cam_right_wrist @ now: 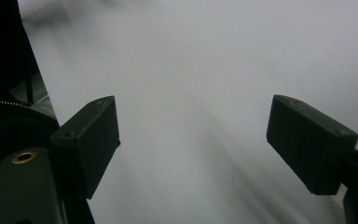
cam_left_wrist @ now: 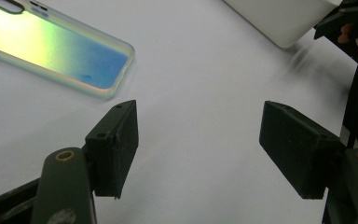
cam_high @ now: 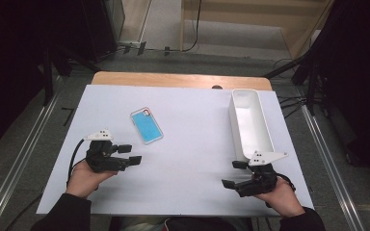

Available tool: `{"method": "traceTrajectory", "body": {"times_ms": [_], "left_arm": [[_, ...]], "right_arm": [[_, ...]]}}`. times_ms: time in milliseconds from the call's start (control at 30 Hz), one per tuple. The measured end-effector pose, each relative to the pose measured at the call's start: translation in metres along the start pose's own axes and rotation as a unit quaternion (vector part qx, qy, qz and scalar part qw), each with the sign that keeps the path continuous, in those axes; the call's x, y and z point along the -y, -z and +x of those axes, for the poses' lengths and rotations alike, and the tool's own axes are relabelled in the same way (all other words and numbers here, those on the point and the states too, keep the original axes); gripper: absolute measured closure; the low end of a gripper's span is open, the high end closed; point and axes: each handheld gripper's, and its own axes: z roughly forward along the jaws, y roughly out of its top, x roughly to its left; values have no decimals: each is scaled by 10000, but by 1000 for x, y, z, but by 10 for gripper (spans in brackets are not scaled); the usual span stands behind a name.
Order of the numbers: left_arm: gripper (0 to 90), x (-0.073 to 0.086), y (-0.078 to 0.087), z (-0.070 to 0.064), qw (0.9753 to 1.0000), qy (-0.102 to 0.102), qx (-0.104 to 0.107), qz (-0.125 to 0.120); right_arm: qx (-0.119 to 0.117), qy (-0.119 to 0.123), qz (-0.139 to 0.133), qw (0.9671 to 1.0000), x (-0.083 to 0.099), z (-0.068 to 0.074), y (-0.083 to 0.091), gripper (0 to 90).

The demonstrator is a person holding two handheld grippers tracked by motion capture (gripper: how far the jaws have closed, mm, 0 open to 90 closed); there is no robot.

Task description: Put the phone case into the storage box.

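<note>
Covering wooden table (cam_high: 173, 79), white sheet (cam_high: 192, 163), grey floor (cam_high: 24, 139) around

Phone case (cam_high: 146, 125) left of bin (cam_high: 249, 122), both on table (cam_high: 188, 144)

surface: white-topped table (cam_high: 188, 168) | on it: phone case (cam_high: 146, 125); white bin (cam_high: 248, 124), well apart
</note>
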Motion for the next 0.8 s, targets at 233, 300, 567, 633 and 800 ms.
{"method": "traceTrajectory", "body": {"times_ms": [233,300,567,633,800], "left_arm": [[282,-9,-4,4,10000,12,-29,51],[282,-14,-6,6,10000,-1,-18,18],[283,-23,-10,9,9999,-77,-62,52],[283,-24,-11,9,9999,-111,-48,62],[283,-31,-13,11,9999,-94,43,114]], "right_arm": [[-20,-2,1,10000,0,0,0,158],[-30,-7,0,10000,0,0,0,158],[-28,0,6,10000,0,0,0,158],[-28,0,5,10000,0,0,0,158],[-32,5,9,10000,0,0,0,158]]}}
